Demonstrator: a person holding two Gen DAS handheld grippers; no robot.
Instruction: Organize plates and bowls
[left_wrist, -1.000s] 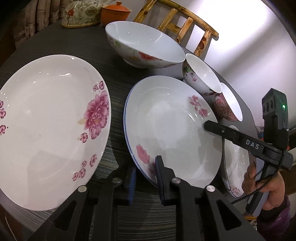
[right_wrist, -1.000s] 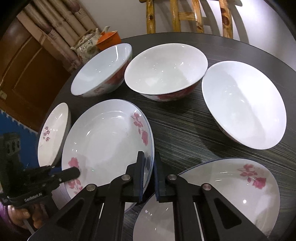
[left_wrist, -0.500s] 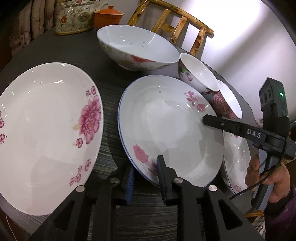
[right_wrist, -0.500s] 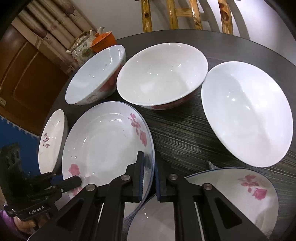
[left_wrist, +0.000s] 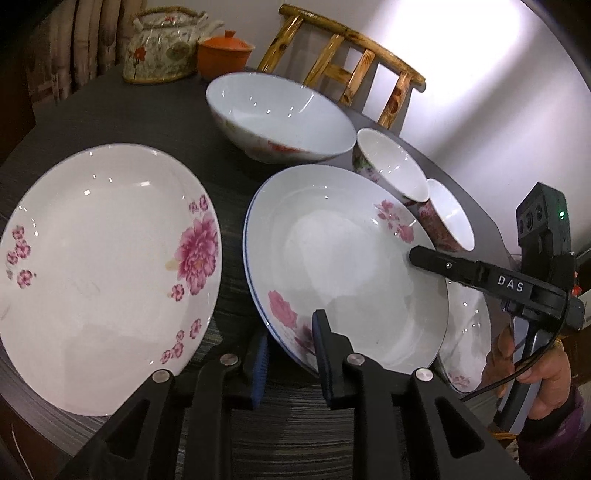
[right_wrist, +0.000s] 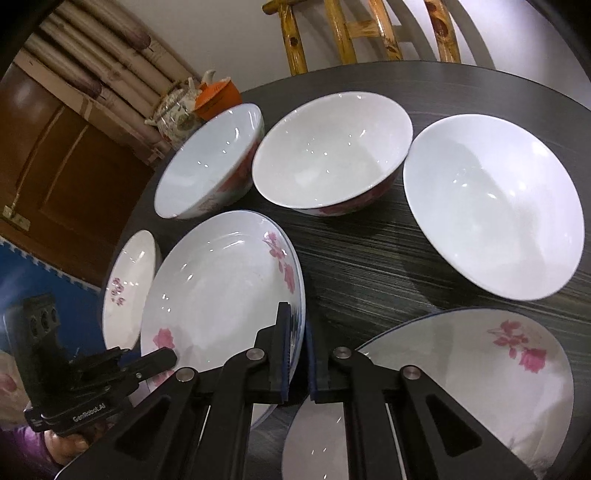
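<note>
A blue-rimmed plate with pink roses (left_wrist: 343, 258) is held tilted above the dark table. It also shows in the right wrist view (right_wrist: 221, 291). My left gripper (left_wrist: 290, 347) straddles its near rim, jaws apart on either side of the edge. My right gripper (right_wrist: 295, 350) is shut on the plate's opposite rim and also shows in the left wrist view (left_wrist: 415, 256). A large plate with magenta flowers (left_wrist: 99, 273) lies to the left. A second rose plate (right_wrist: 443, 387) lies under the right gripper.
A large bowl (left_wrist: 277, 114) and two small bowls (left_wrist: 391, 166) stand behind the held plate. The right wrist view shows three large bowls (right_wrist: 332, 151) in a row. A teapot (left_wrist: 162, 48) and an orange lidded cup (left_wrist: 225, 51) stand at the far edge, a wooden chair (left_wrist: 351, 66) behind.
The rose plate has risen and tilted with the right gripper on its rim. The left gripper's jaws have widened around the near rim.
</note>
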